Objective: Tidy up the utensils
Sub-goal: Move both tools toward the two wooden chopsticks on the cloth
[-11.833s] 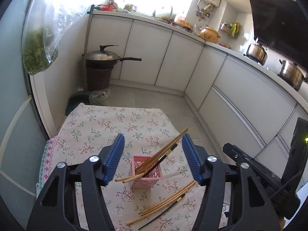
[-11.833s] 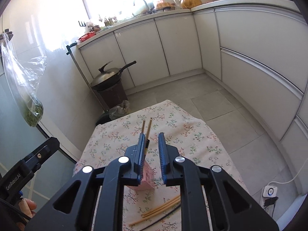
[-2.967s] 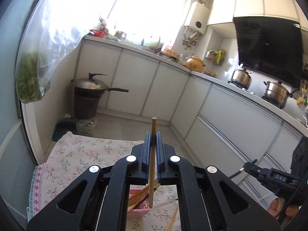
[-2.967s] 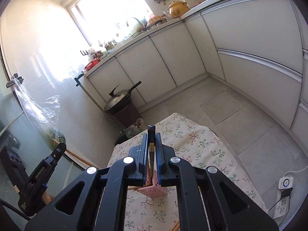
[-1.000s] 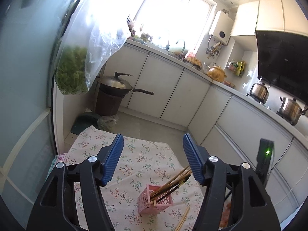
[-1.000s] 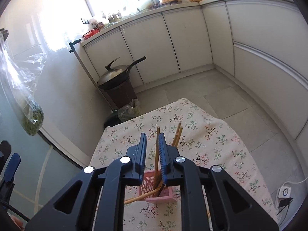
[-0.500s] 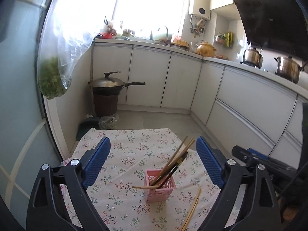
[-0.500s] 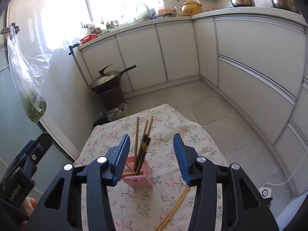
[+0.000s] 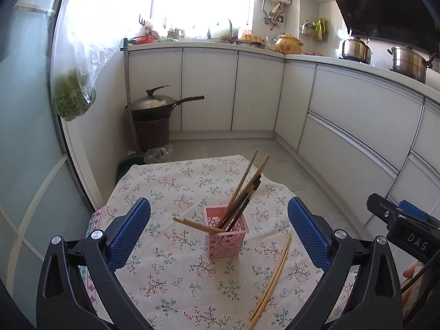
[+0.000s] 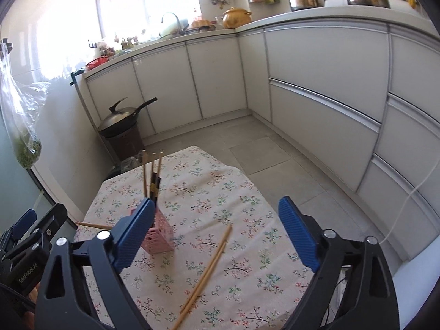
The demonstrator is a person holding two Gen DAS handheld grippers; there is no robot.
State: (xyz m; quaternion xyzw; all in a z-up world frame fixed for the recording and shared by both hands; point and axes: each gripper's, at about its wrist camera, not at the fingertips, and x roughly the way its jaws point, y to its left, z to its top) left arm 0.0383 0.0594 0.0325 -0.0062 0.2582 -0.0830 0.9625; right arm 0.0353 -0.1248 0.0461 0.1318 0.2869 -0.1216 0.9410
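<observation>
A deposit into the pink basket [image 9: 227, 235] appears to be just finished: most chopsticks [image 9: 242, 192] are stood in it, one stick lolling out over its rim. Two loose chopsticks [image 9: 272, 277] are left on the cloth-covered surface [image 9: 170, 272], so the last pickup is judged to be in hand.

The left gripper [image 9: 218, 231] is held tilted downward, its fingers [image 9: 129, 231] having just been spread to full width, nothing pinched; the basket is seen between them, beyond the tips. The right gripper [image 10: 217, 235] is likewise pitched down, its fingers [image 10: 298, 236] just opened wide and empty; the loose pair lies between and slightly below them, the basket just behind the left finger.

Next, a descent onto the pair with a flat closure across both sticks is called for.
</observation>
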